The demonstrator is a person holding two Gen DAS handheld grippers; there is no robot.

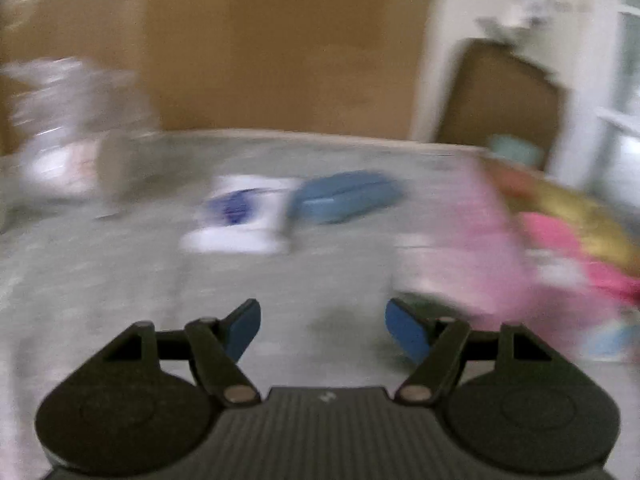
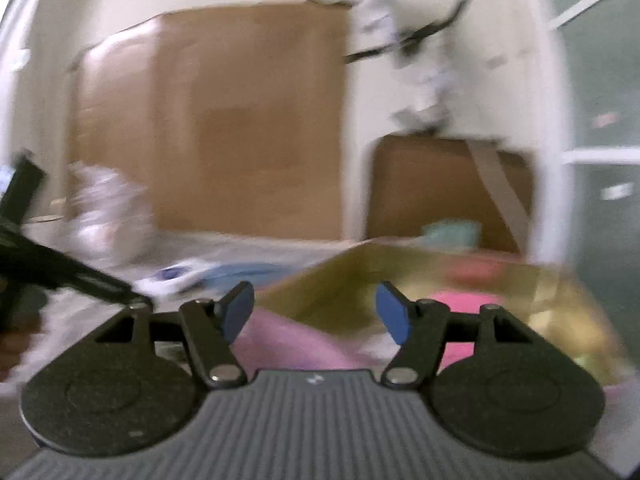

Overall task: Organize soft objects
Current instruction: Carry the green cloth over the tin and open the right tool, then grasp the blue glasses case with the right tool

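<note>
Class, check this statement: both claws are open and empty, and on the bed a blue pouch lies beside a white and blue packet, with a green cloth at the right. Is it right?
Not quite. The cloth at the right is pink, not green, as the left wrist view shows. The rest holds: the left claw and right claw are open and empty, and the blue pouch lies beside the white and blue packet on the bed.

Pink cloth (image 1: 480, 240), blue pouch (image 1: 344, 198), gold box (image 2: 360, 276), grey-green bedsheet (image 1: 120, 280).

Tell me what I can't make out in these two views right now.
- White-and-blue item, left wrist view: motion blur hides what it is.
- Blue item beside it: blurred, contact unclear.
- Box contents, right wrist view: right gripper and blur cover them.
- Pink cloth: cut off at the right edge.
</note>
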